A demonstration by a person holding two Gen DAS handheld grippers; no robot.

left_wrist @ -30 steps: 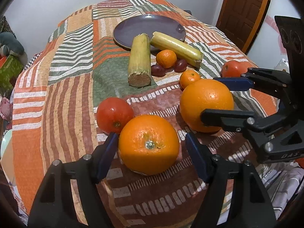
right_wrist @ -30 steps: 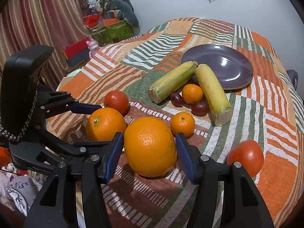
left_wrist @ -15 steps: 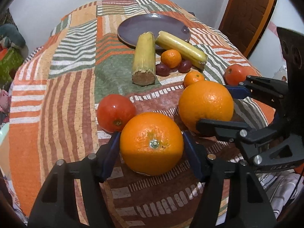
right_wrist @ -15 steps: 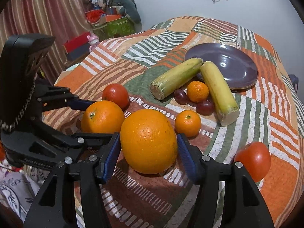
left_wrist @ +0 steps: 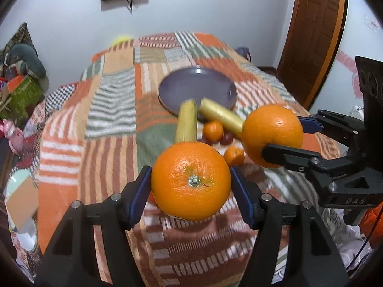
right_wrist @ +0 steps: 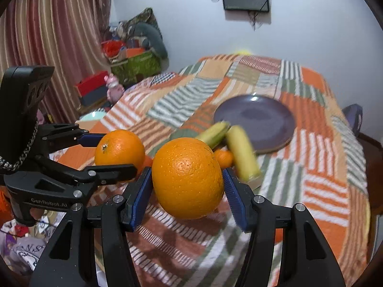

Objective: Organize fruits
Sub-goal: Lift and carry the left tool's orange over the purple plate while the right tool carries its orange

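Orange fruit, purple plate
Oranges bright orange; plate purple; tabletop cloth striped patchwork (orange, green, cream, brown).

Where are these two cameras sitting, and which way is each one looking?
Left wrist view: sits on the left gripper, looking down along its fingers at its orange and the purple plate; the right gripper shows alongside.
Right wrist view: sits on the right gripper, facing its orange; the left gripper shows.
Shared: both oranges, plate, patchwork cloth.

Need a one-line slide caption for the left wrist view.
Left tool and right tool each hold an orange above the patchwork tablecloth; purple plate beyond.
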